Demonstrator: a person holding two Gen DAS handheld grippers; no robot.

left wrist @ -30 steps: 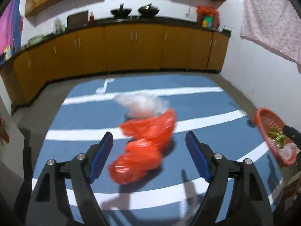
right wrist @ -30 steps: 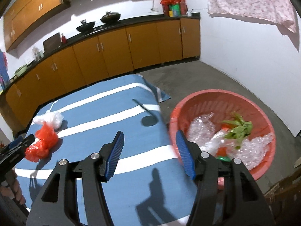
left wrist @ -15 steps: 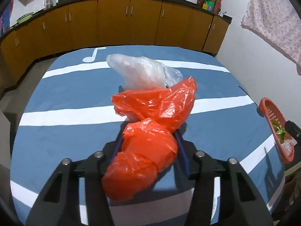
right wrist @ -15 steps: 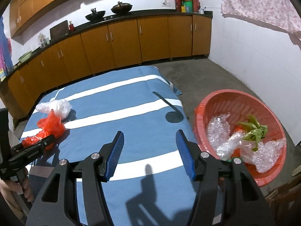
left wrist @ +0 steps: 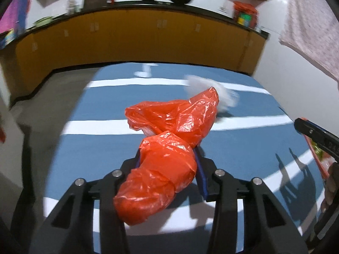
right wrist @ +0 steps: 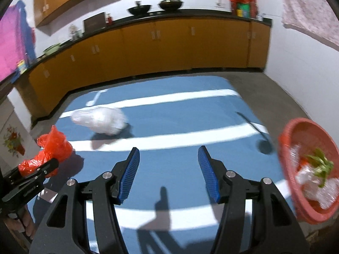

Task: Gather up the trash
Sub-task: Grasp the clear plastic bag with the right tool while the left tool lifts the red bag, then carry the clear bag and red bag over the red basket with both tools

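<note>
A crumpled red plastic bag (left wrist: pixel 167 148) sits between the jaws of my left gripper (left wrist: pixel 167 156), and the blue pads (left wrist: pixel 201 175) press its sides as the jaws are still closing. In the right wrist view the same red plastic bag (right wrist: pixel 55 146) hangs at the far left in the left gripper (right wrist: pixel 50 165). A clear plastic bag (right wrist: pixel 99 120) lies on the blue striped tablecloth (right wrist: pixel 180 110), and shows blurred as the clear plastic bag (left wrist: pixel 224 97) behind the red one. My right gripper (right wrist: pixel 168 154) stands open over the cloth, with nothing between its fingers.
A red basket (right wrist: pixel 284 148) with clear plastic and green leaves sits off the table's right edge. A dark ladle-shaped object (right wrist: pixel 262 146) lies near that edge. Yellow cabinets (right wrist: pixel 169 48) with woks on the counter line the far wall. A cloth (left wrist: pixel 313 31) hangs at the right.
The left jaws came together on the red bag and moved with it away from the clear bag. The right gripper swung left from the basket toward the table's middle, still open.
</note>
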